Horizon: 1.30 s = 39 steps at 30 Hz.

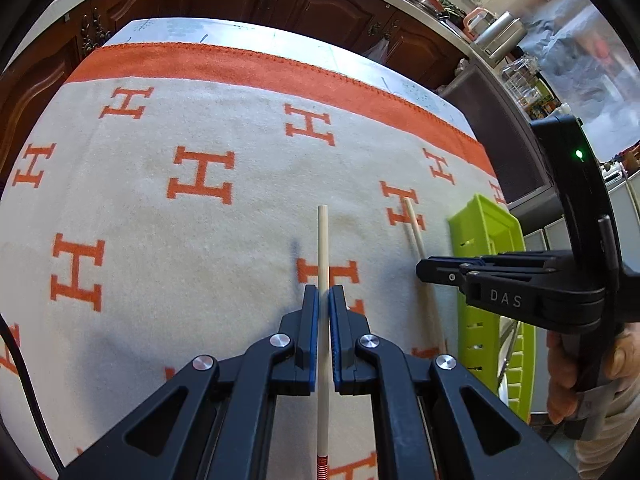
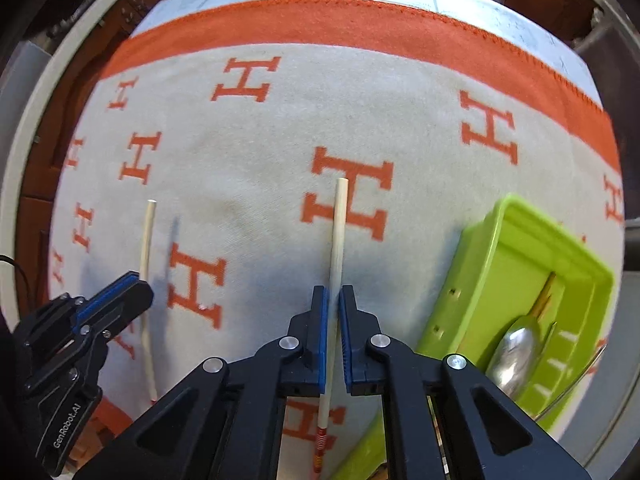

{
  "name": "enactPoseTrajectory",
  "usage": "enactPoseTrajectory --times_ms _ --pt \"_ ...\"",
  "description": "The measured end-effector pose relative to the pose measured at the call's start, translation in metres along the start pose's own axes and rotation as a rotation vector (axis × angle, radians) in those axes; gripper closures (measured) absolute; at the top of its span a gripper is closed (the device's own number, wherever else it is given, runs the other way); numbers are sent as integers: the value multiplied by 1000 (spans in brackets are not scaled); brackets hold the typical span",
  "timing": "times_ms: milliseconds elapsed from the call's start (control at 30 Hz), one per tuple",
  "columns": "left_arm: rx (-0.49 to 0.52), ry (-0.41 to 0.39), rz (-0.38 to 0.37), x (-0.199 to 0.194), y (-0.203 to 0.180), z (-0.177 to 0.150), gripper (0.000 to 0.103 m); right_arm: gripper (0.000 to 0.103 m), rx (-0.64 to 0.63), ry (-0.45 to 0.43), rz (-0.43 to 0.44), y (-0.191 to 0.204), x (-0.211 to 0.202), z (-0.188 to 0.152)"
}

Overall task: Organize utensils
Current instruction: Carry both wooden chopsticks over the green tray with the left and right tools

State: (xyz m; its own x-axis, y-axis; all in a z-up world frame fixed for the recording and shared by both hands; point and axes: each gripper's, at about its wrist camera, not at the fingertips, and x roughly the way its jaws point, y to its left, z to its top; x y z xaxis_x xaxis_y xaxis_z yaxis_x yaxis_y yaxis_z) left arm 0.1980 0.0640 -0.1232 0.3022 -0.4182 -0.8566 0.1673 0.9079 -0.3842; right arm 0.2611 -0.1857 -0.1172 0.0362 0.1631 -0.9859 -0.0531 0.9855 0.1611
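Observation:
My left gripper [image 1: 323, 290] is shut on a pale wooden chopstick [image 1: 323, 240] with a red-striped end, held a little above the cloth. My right gripper [image 2: 334, 290] is shut on a matching chopstick [image 2: 339, 220]. In the left wrist view the right gripper [image 1: 420, 272] is at the right with its chopstick [image 1: 414, 228], next to a lime green tray [image 1: 472, 216]. In the right wrist view the left gripper [image 2: 142, 290] and its chopstick [image 2: 147, 236] are at the left. The tray [image 2: 468, 280] holds a metal spoon [image 2: 516, 356] and a gold-coloured utensil [image 2: 544, 296].
A cream cloth [image 1: 160, 220] with orange H marks and an orange border covers the table. Dark wooden cabinets [image 1: 320, 4] stand beyond it. A counter with pots [image 1: 496, 32] is at the far right. A person's hand [image 1: 560, 364] holds the right gripper's handle.

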Motion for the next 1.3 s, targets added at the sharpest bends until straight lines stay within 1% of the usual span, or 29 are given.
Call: enactPoseTrajectory --times_ms 100,133,200,267,300,367,500,567,633,800,933,1067,1167,1300 --pt "-7 0 -20 -9 -8 -3 100 98 25 -43 87 -3 -22 -23" --pt "-4 -3 -24 -12 -11 -4 100 98 37 -65 135 -7 -32 -30" --pt "2 -13 -35 -18 -19 -6 100 98 61 -104 195 -4 -51 -57" --pt "7 -21 -46 -23 -28 -9 100 98 79 -140 258 -11 -68 -78" --pt "11 -23 -53 -28 -31 -10 100 98 87 -160 282 -17 -80 -93" --pt "21 -30 -67 -38 -41 -14 100 98 104 -201 322 -17 -100 -112" --pt "38 -45 -94 -54 -64 -20 100 98 127 -268 373 -27 -135 -149" --pt "43 -49 -106 -59 -76 -21 100 98 140 -297 366 -38 -148 -165" --pt "52 -54 -120 -63 -92 -21 100 98 161 -319 327 -54 -158 -175" --pt "67 -43 -155 -55 -128 -17 100 98 244 -319 265 -100 -161 -183" --pt "74 -11 -181 -36 -155 -11 100 98 267 -309 194 -122 -145 -167" --pt "79 7 -181 -13 -179 -2 100 98 275 -283 162 -135 -129 -150" --pt "81 18 -163 5 -189 3 100 98 273 -269 160 -141 -119 -136" --pt "76 28 -127 26 -189 6 100 97 265 -247 151 -145 -105 -118"
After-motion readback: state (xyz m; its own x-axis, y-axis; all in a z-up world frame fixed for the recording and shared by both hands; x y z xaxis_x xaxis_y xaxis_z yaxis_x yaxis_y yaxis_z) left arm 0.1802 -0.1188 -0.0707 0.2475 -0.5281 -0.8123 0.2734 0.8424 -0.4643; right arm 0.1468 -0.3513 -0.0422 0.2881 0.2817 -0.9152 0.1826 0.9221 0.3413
